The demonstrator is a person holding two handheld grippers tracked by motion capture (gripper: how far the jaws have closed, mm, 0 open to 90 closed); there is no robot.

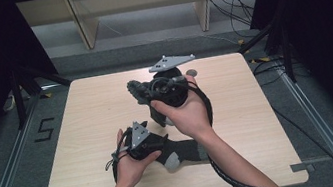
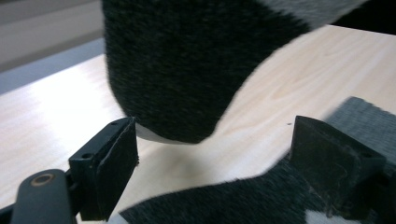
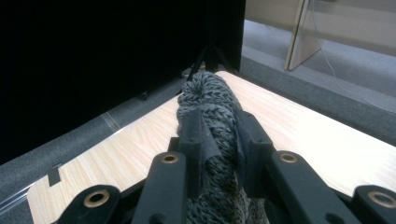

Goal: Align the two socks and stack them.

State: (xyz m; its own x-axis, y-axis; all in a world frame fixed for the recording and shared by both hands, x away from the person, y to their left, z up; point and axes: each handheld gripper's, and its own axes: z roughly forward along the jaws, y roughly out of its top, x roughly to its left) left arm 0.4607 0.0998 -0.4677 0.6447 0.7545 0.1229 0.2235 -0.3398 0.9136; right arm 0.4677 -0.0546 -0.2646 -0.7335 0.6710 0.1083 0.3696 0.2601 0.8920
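A pale wooden desk fills the middle of my high view, with dark curtains on both sides and grey floor around it. My two forearms come in from the bottom edge. The right gripper is raised above the middle of the desk, and its fingers are pinching a dark grey knitted sock by its bunched end, so the sock hangs down from them toward the desk. A second sock, dark with light grey patches, lies flat near the front edge, its long axis running left to right, just beside my left hand. The left gripper sits low over it; its fingers are spread wide with nothing between the pads, and the flat sock runs under and across them while the hanging sock's toe dangles just ahead. I judge the left gripper the nearer one to the flat sock, which lies right under its fingers.
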